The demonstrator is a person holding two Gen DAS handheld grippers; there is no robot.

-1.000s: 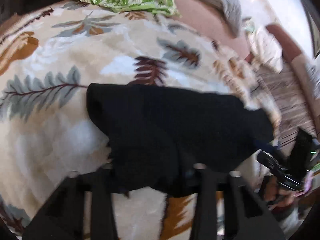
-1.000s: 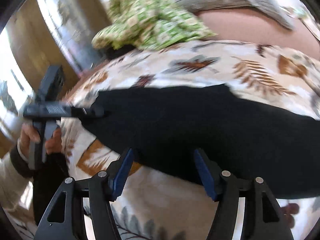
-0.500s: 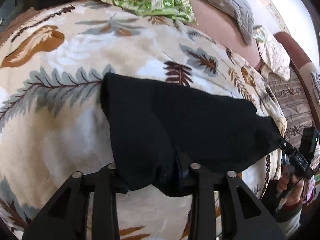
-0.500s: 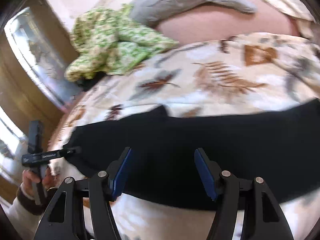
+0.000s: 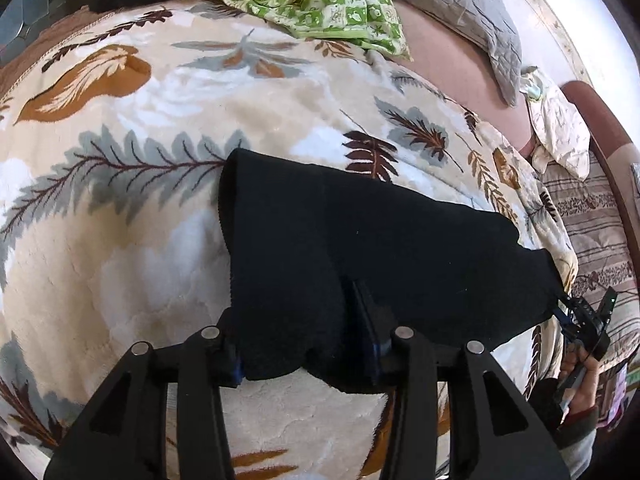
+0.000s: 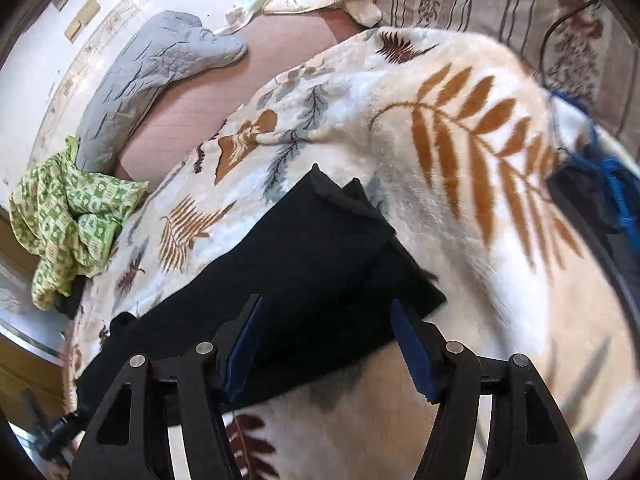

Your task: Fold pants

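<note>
The black pants point(image 5: 360, 248) lie stretched across a cream blanket with a leaf print point(image 5: 120, 240) on a bed. The left gripper point(image 5: 304, 344) has a bunched fold of the pants between its blue-padded fingers; its jaws have just been opening, are partly apart, and whether the pads press the cloth I cannot tell. In the right wrist view the right gripper point(image 6: 324, 344) hovers over the other end of the pants point(image 6: 304, 264), near the stacked leg hems; its jaws stand fairly wide and have just been closing a little, gripping nothing. A crumpled green patterned cloth point(image 6: 68, 216) and a grey quilted pillow point(image 6: 140, 76) lie beyond.
</note>
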